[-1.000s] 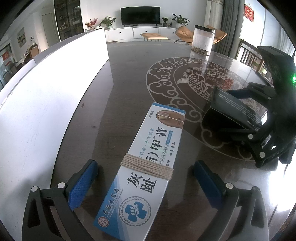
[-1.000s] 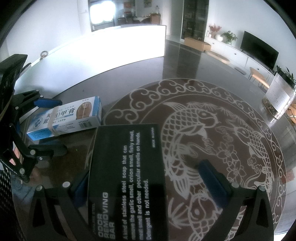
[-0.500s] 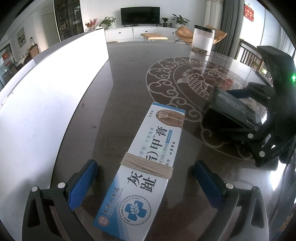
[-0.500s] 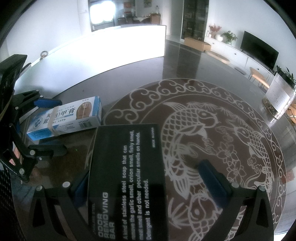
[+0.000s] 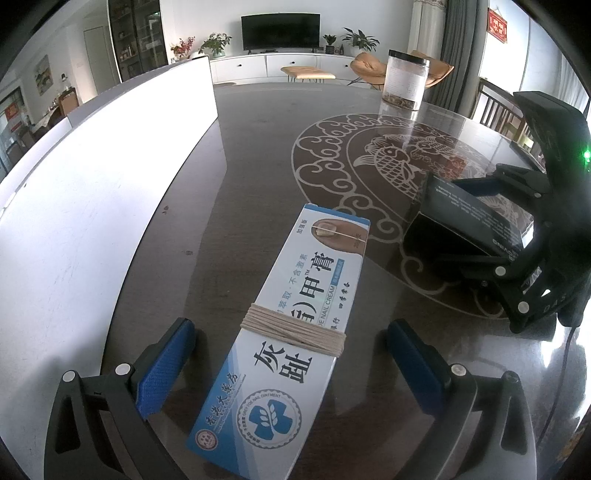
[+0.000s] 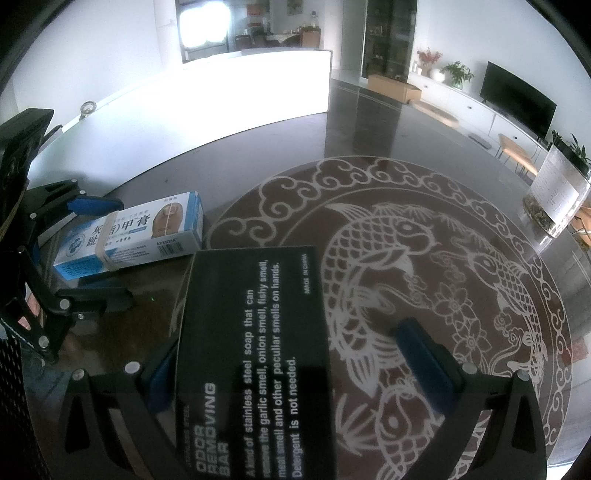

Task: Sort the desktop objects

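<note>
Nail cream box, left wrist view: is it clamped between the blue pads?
No: the nail cream box lies between wide-open pads, gaps on both sides.

1. A dark glossy bench (image 5: 258,155) is carrying a round inlay of carp and cloud scrolls (image 6: 424,258).
2. A clear jar (image 5: 405,79) with a dark lid is standing upright at the inlay's far edge.
3. A white panel (image 5: 92,192) is running along the bench's side.
4. A black television (image 5: 280,31) is sitting on a white cabinet (image 5: 295,64), with potted plants (image 5: 216,40) standing beside it.
5. An orange chair (image 5: 369,66) is showing behind the jar.

Black framed left tool (image 5: 291,363), blue textured pads (image 5: 164,367), silver screws
</note>
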`<state>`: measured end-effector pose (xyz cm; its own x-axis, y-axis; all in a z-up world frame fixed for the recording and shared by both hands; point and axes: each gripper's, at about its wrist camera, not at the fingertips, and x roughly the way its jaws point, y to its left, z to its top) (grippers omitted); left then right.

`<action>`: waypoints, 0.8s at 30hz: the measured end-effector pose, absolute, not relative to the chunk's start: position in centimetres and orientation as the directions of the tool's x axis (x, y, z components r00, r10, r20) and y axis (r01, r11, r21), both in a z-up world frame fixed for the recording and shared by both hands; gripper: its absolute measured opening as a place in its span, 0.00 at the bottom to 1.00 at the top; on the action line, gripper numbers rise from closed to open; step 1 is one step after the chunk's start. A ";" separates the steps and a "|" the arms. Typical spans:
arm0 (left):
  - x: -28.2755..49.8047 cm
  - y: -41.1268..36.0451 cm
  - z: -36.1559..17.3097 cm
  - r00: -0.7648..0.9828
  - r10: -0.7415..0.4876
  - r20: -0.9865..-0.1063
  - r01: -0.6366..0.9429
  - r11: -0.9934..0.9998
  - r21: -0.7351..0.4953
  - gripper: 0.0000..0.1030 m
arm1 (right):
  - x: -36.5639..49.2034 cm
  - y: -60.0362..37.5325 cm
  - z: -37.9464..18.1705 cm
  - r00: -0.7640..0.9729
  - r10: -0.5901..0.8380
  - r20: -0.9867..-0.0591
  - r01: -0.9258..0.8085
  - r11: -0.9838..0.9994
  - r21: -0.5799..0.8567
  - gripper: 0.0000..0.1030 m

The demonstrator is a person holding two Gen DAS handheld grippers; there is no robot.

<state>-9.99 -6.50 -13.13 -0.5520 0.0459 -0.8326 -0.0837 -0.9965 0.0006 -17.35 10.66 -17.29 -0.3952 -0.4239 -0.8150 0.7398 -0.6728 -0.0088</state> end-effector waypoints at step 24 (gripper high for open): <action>-10.0 -6.5 -13.2 -0.552 0.046 -0.833 -0.084 -0.996 0.000 1.00 | -17.5 10.5 -17.6 -0.395 -0.424 -0.815 0.740 -0.673 -0.009 1.00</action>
<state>-9.97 -6.54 -13.17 -0.5520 0.0461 -0.8325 -0.0838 -0.9965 0.0004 -17.46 10.49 -17.60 -0.3953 -0.4239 -0.8149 0.7397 -0.6728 -0.0088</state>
